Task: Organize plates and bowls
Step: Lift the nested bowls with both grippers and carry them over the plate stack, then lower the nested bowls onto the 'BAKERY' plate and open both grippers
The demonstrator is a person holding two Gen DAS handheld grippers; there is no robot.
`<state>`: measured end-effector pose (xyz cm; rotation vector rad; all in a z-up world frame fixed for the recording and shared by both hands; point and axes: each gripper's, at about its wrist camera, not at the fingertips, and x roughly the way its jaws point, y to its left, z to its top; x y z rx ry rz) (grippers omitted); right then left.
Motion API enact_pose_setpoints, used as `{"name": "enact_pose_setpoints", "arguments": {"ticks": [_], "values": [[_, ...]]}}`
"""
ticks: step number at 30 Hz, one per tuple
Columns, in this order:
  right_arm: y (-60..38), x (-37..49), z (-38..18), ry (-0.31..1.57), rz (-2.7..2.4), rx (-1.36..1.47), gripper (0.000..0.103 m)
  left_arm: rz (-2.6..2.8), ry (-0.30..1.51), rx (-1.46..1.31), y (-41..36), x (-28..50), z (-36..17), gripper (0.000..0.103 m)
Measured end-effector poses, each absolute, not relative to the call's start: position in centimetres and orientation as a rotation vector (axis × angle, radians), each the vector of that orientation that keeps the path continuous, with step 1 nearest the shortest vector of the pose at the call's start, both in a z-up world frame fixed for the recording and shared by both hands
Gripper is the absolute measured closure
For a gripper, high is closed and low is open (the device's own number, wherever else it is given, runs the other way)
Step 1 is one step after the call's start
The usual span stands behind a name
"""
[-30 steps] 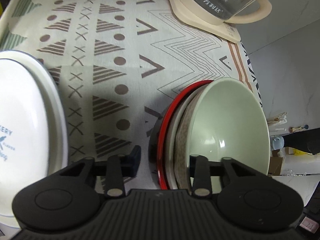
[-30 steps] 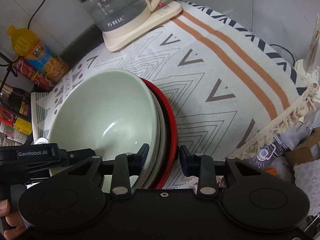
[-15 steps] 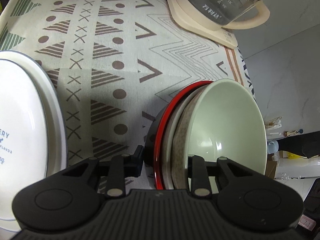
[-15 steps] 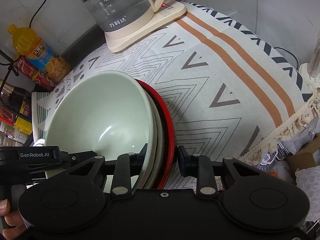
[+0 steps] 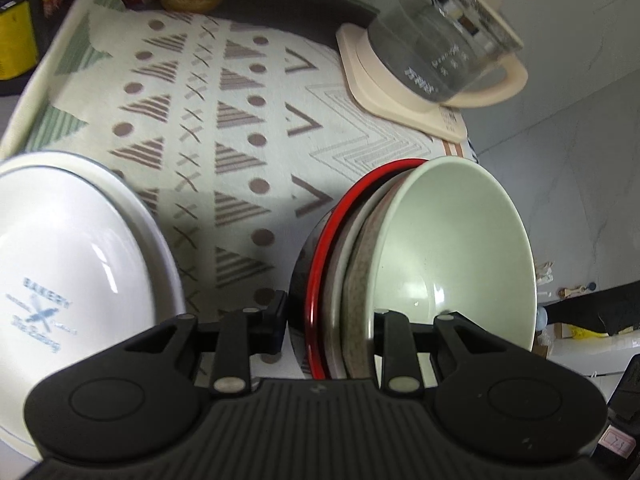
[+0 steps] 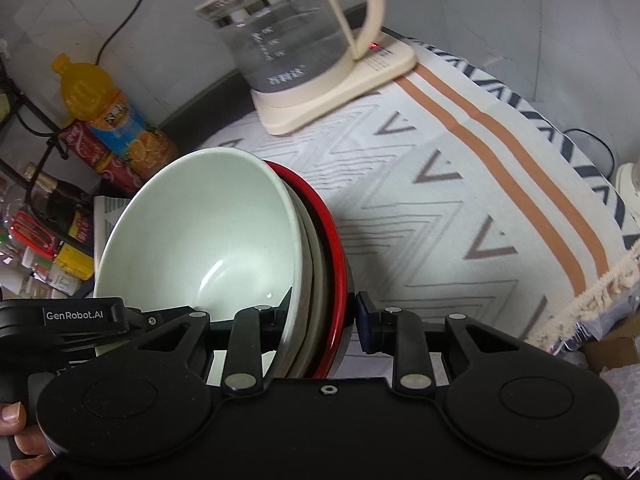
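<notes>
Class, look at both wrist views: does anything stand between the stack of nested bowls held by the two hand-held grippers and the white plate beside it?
Nothing visible does. Between the stack of nested bowls and the white plate lies only bare patterned cloth; the kettle stands farther back.

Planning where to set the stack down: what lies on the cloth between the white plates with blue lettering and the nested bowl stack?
Nothing: the left wrist view shows only bare patterned tablecloth between the white plates and the bowl stack.

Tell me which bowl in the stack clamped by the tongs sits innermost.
The pale green bowl; the speckled bowl and red-rimmed bowl sit beneath it.
</notes>
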<state>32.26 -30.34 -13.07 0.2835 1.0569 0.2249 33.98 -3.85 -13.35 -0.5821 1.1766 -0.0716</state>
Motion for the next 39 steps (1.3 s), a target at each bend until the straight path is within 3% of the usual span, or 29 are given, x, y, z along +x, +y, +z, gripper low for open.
{"name": "enact_pose_setpoints", "arguments": {"ticks": [28,39], "values": [[-19.5,32.1,-9.3,1.013,0.463,0.182,0.075,0.135,1.031,-0.682,5.7,27.3,-9.1,0.076],[-14.9,31.3,-9.2,1.035,0.547,0.122,0.075,0.226,1.004,-0.752,9.2,23.5,-10.0,0.076]]}}
